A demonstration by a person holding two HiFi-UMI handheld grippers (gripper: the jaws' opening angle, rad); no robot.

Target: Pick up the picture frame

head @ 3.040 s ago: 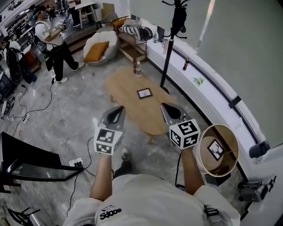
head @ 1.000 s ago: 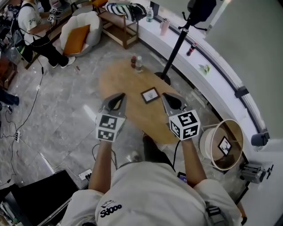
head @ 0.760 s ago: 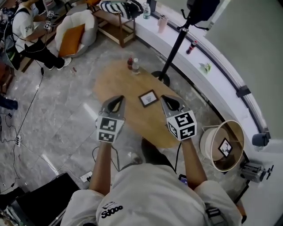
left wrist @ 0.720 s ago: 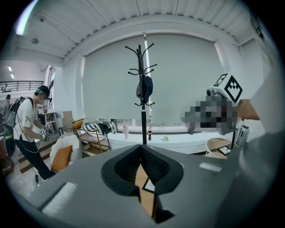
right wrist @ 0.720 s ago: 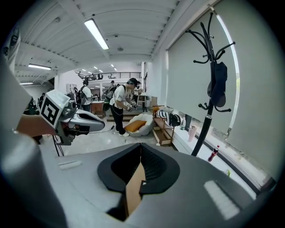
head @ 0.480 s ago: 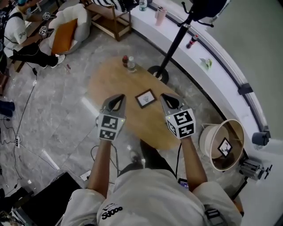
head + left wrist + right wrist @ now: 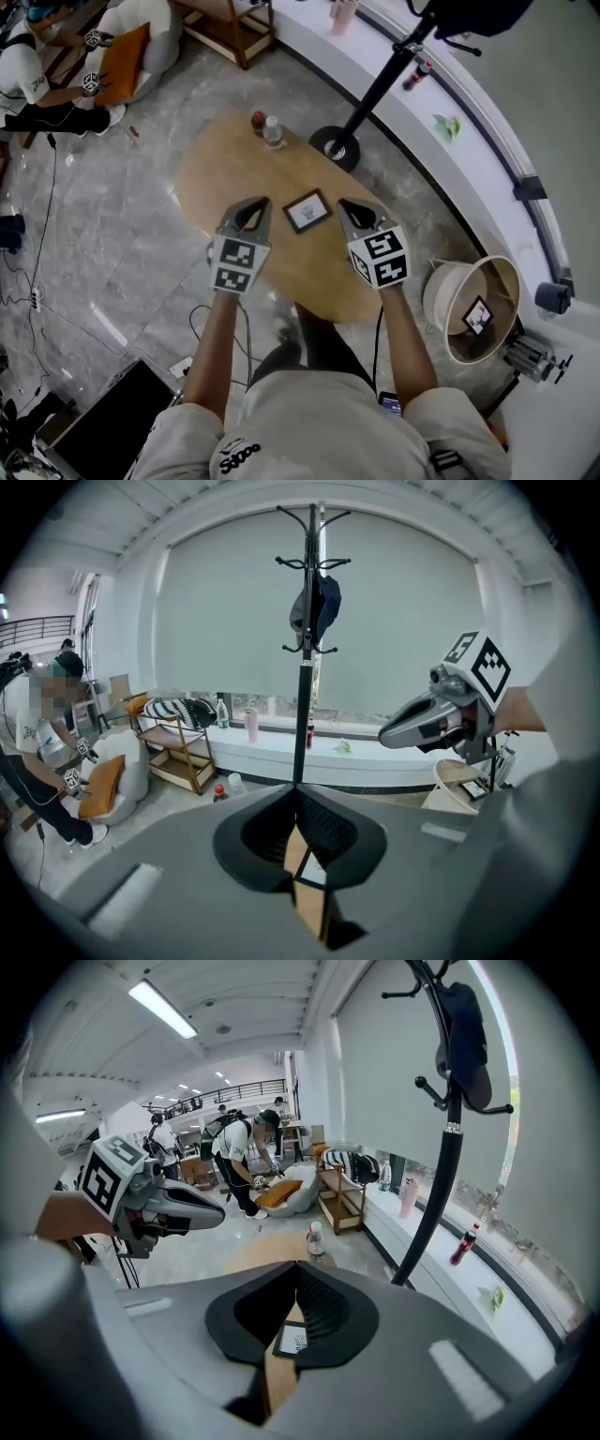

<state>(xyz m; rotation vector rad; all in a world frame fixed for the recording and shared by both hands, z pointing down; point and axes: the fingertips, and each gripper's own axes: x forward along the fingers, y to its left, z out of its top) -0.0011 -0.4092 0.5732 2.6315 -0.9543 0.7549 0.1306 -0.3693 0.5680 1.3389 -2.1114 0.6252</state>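
Note:
A small black picture frame point(image 7: 307, 211) with a white print lies flat on the oval wooden table point(image 7: 225, 173). In the head view my left gripper point(image 7: 255, 204) hangs just left of the frame and my right gripper point(image 7: 349, 206) just right of it, both above the tabletop. Both jaws are shut with nothing in them. The left gripper view shows the frame point(image 7: 312, 869) through the slit under the closed jaws, with the right gripper point(image 7: 386, 736) off to the side. The right gripper view likewise shows the frame point(image 7: 292, 1340) below and the left gripper point(image 7: 217, 1211) at left.
Two bottles point(image 7: 272, 131) stand at the table's far end. A coat stand's round base point(image 7: 335, 148) sits beyond the table. A round white side table point(image 7: 441, 300) with another small frame is at right. Seated people and a cushion chair are far left; cables cross the floor.
Both grippers have come forward and down over the table, and the frame now lies between them. The jaws have stayed shut.

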